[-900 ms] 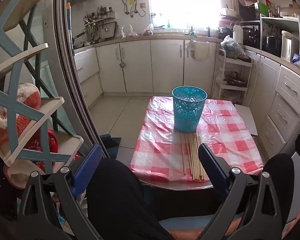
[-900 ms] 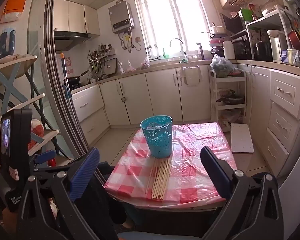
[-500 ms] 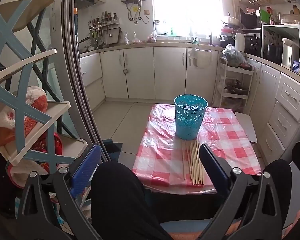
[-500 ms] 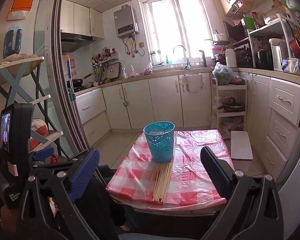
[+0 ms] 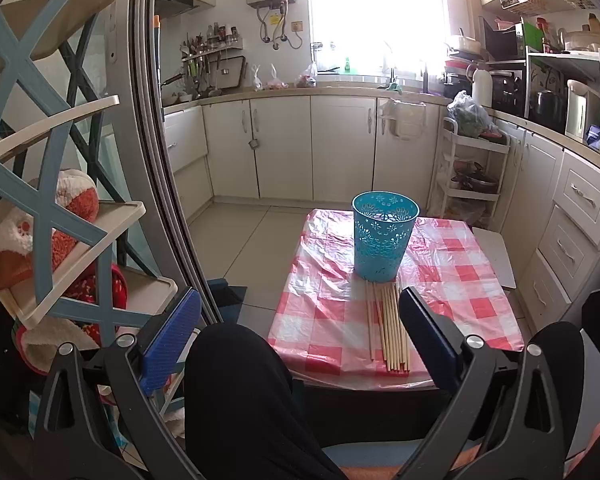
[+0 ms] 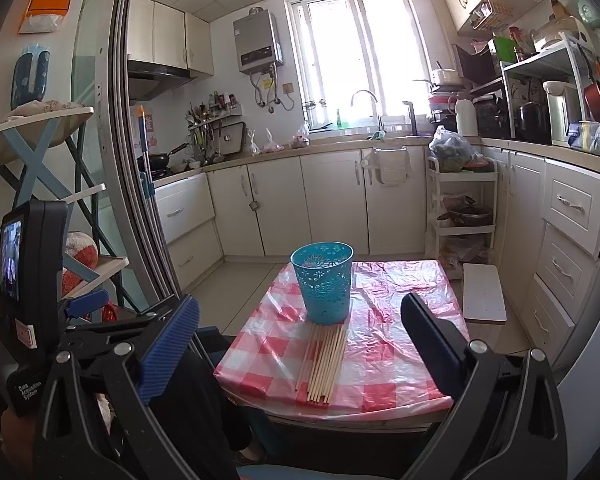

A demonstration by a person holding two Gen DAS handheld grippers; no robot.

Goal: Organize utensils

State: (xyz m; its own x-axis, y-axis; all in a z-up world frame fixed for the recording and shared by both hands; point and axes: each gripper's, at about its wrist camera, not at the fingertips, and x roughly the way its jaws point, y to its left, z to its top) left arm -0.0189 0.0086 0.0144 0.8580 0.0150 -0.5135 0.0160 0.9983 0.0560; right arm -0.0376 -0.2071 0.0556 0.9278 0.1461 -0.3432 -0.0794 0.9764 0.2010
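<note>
A row of several wooden chopsticks [image 5: 388,326] lies on a small table with a red-and-white checked plastic cloth [image 5: 456,280], running from the near edge up to a teal perforated basket [image 5: 383,236] that stands upright behind them. The chopsticks [image 6: 326,362], basket [image 6: 325,282] and table [image 6: 396,344] also show in the right wrist view. My left gripper [image 5: 300,334] is open and empty, held back from the table above my dark-clothed knee. My right gripper [image 6: 300,344] is open and empty, also short of the table's near edge.
A blue-and-cream shelf rack [image 5: 56,216] with stuffed items stands at the left beside a sliding door frame [image 5: 160,160]. White kitchen cabinets [image 5: 312,148] line the back and right. A white trolley [image 5: 472,172] and a white board [image 6: 483,294] sit right of the table.
Both grippers have risen and tilted upward a little, so the table sits lower and slightly farther in view. The chopsticks and basket have not moved.
</note>
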